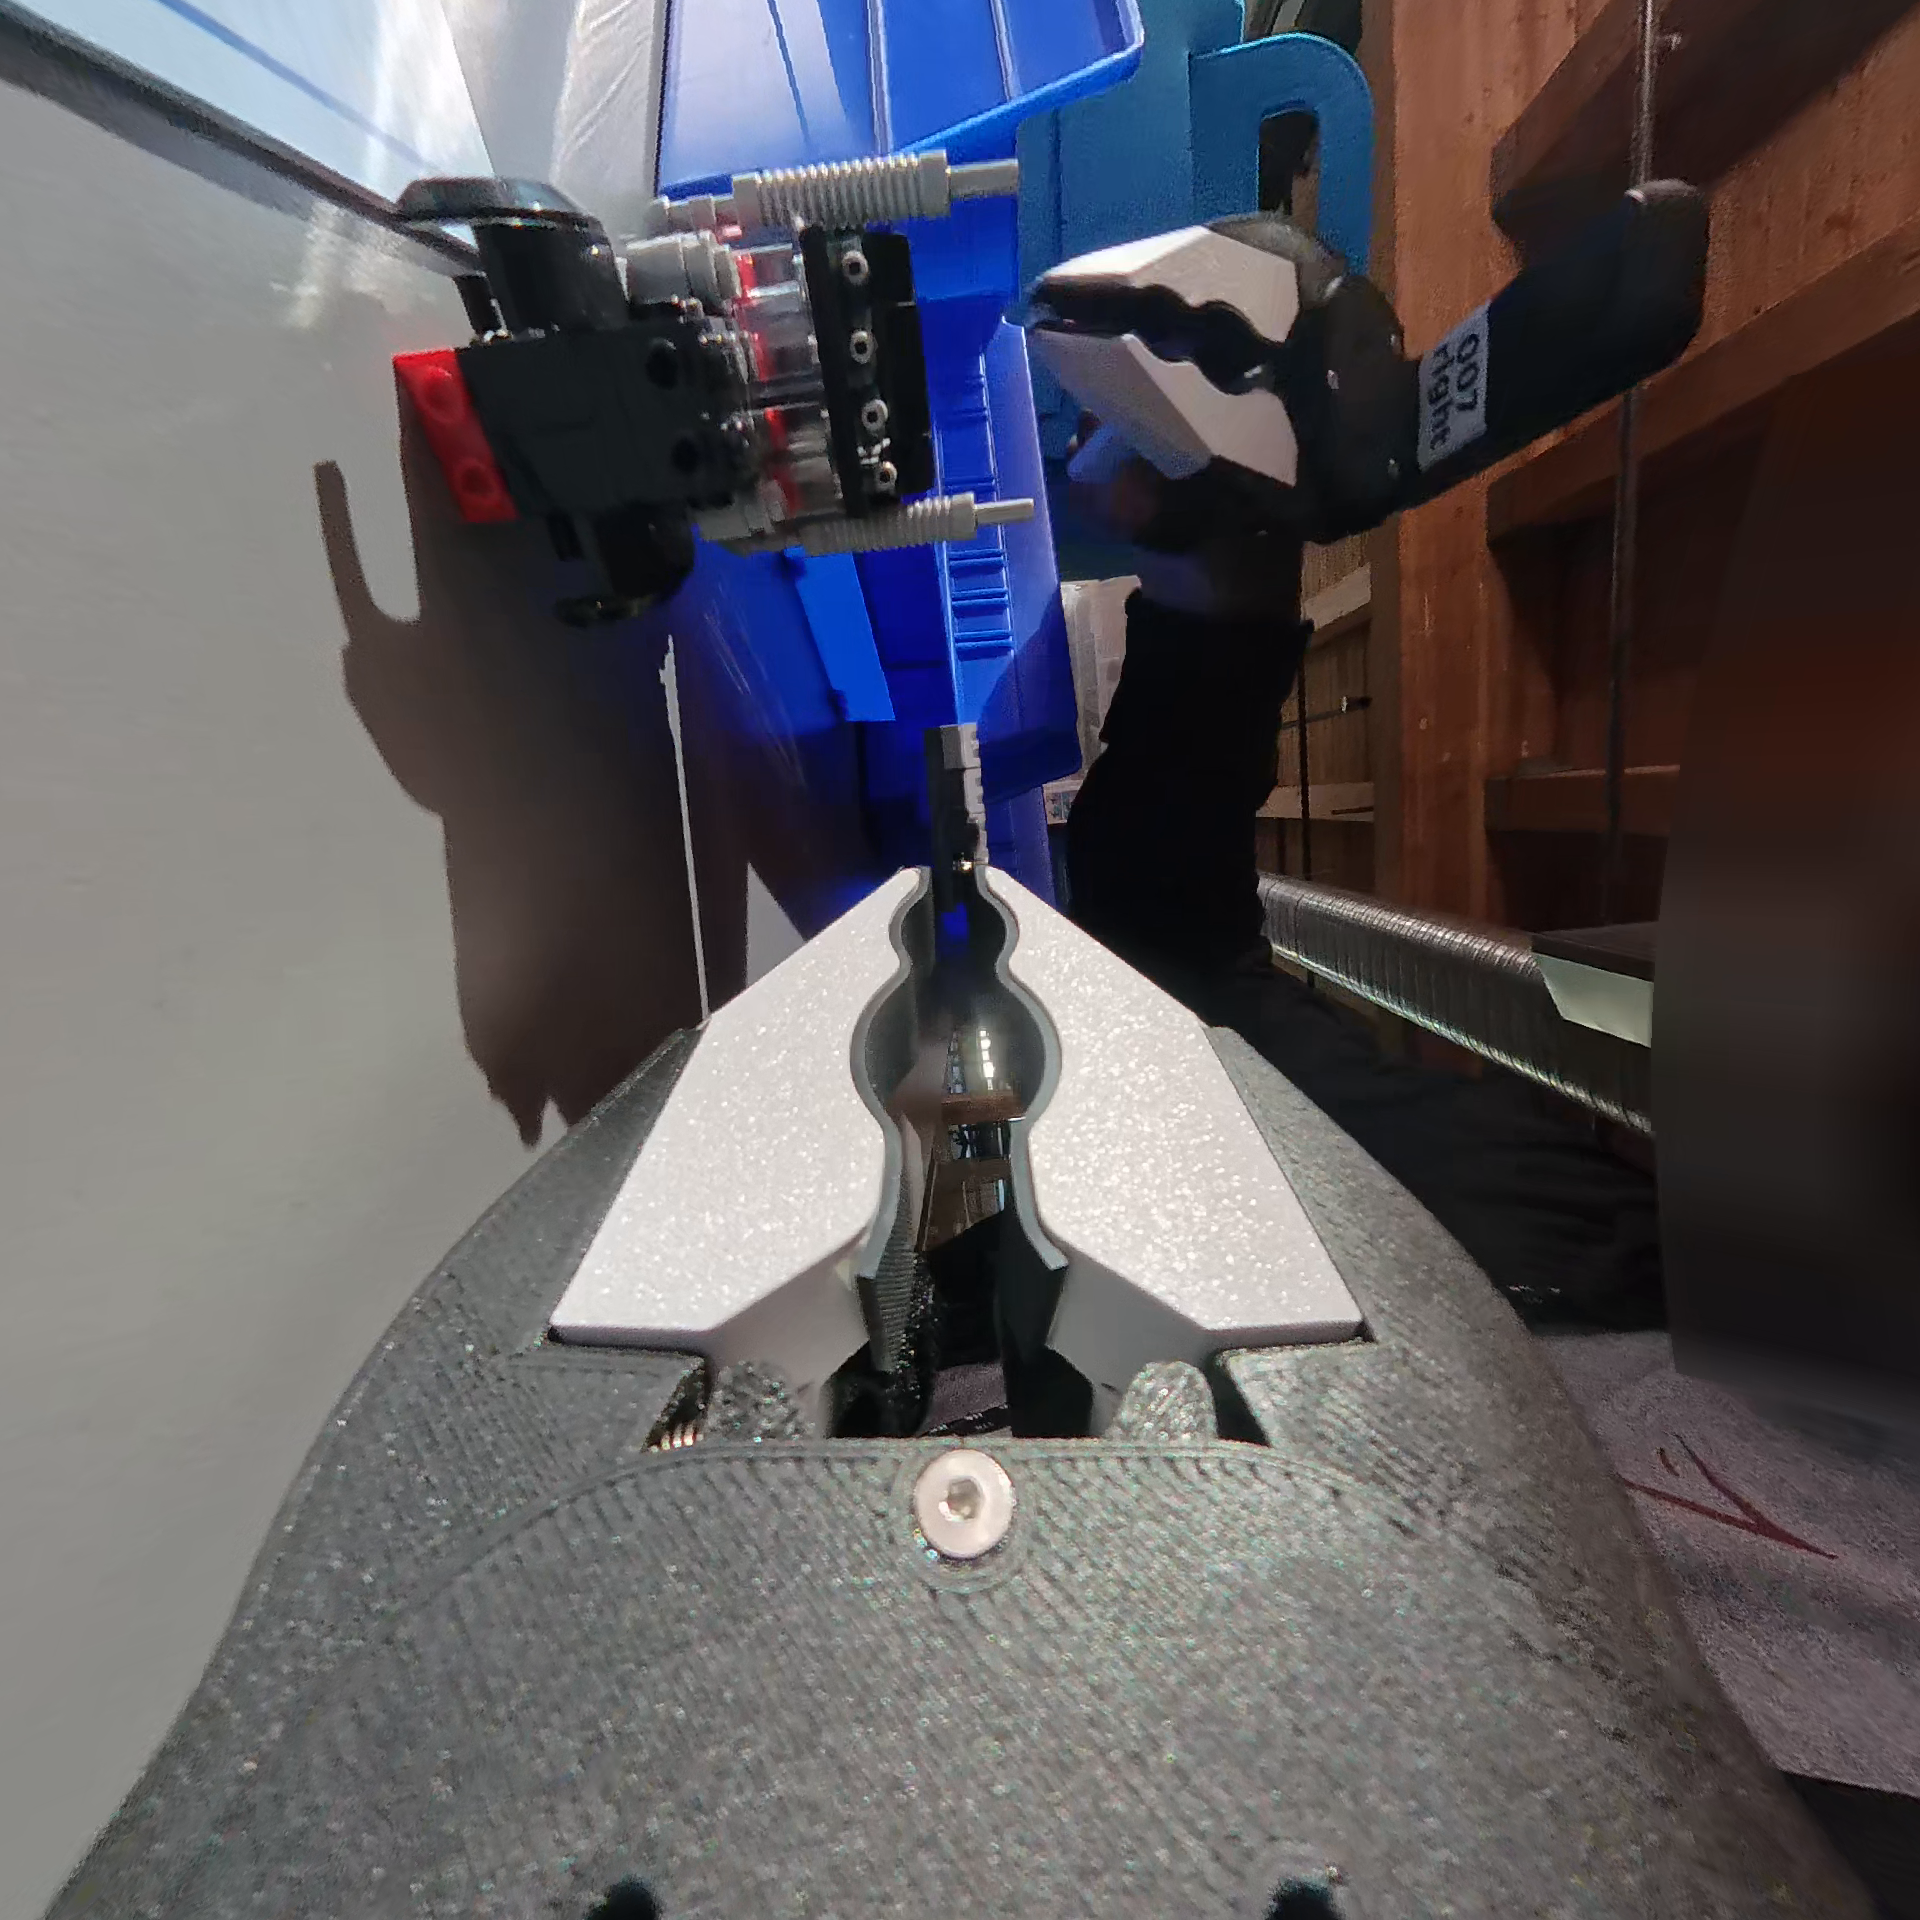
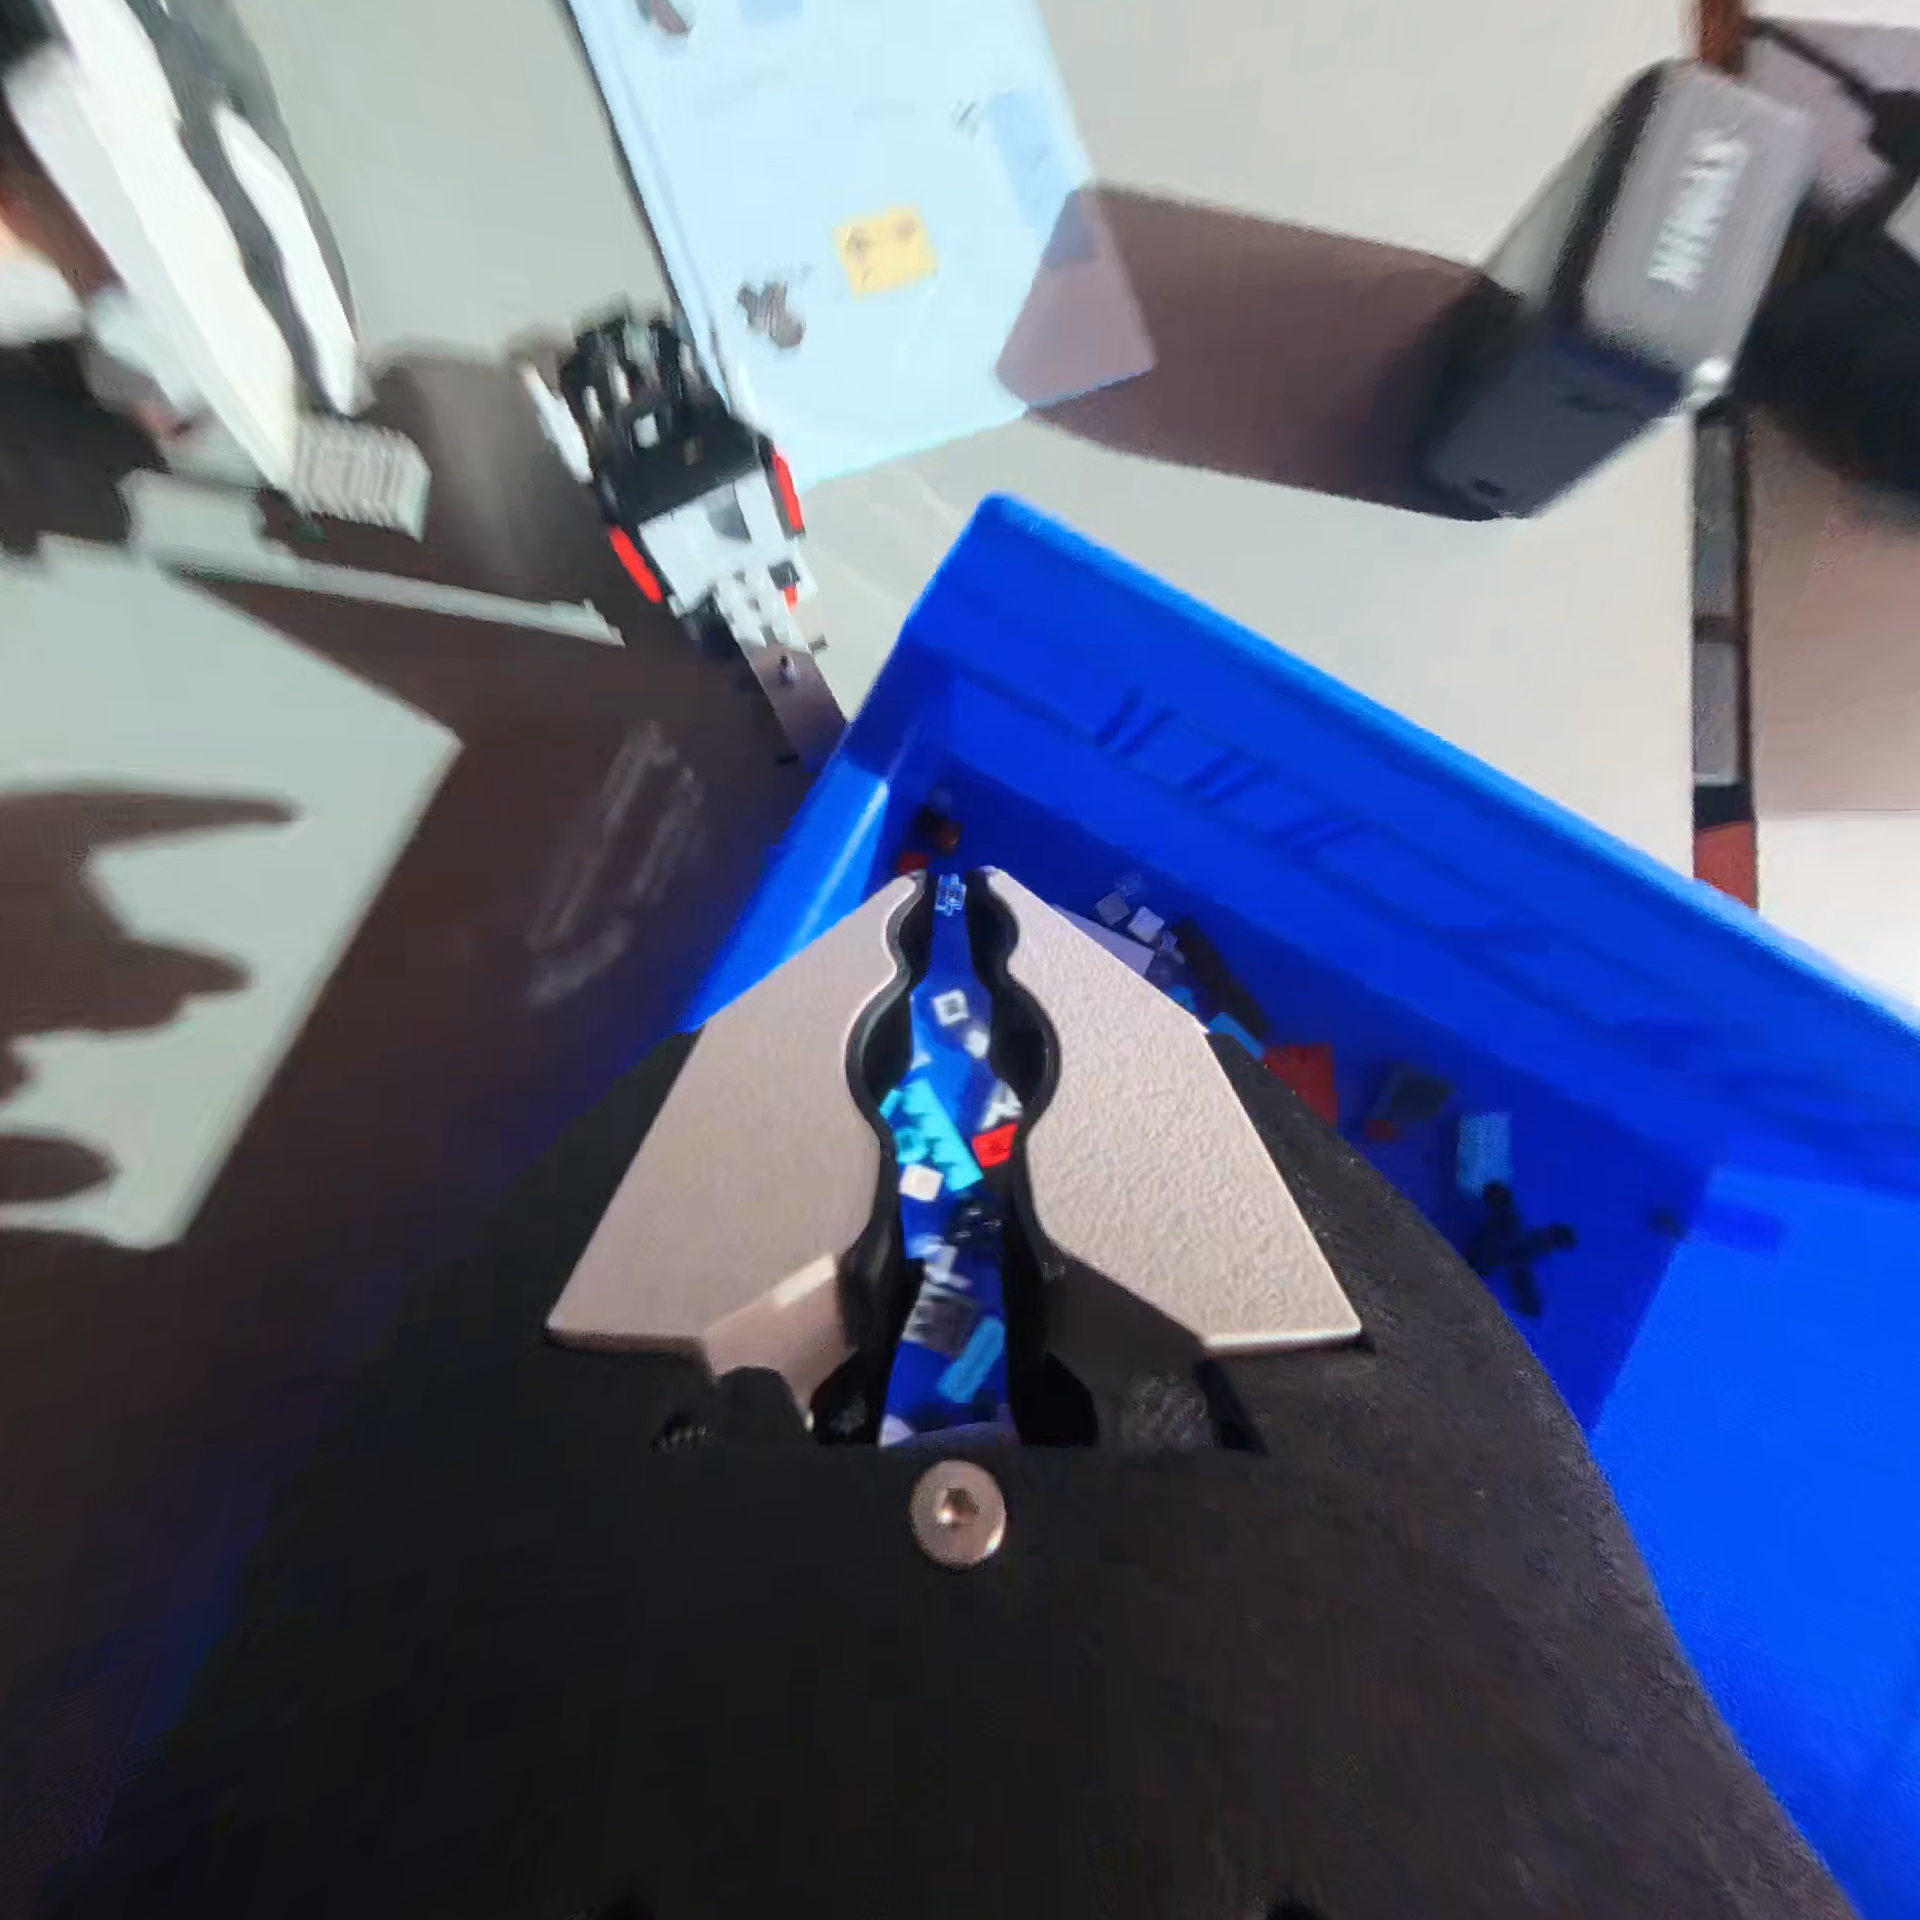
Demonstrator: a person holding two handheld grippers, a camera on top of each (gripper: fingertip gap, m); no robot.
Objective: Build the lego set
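Clenched on a thin black-and-grey piece (image 1: pixel 958 805), the left gripper (image 1: pixel 954 883) waits beside the half-built model (image 1: pixel 665 384) on the white table (image 1: pixel 156 727). Over the blue bin (image 2: pixel 1351 727) of loose bricks (image 2: pixel 940 1153), the right gripper (image 2: pixel 951 883) pinches a tiny clear piece (image 2: pixel 949 896); it looks like parts-fetching, with careful seating on the model next

Motion blur smears the lego model (image 2: pixel 691 488) and booklet (image 2: pixel 831 218); the blue bin (image 2: pixel 1351 727) runs off-frame.
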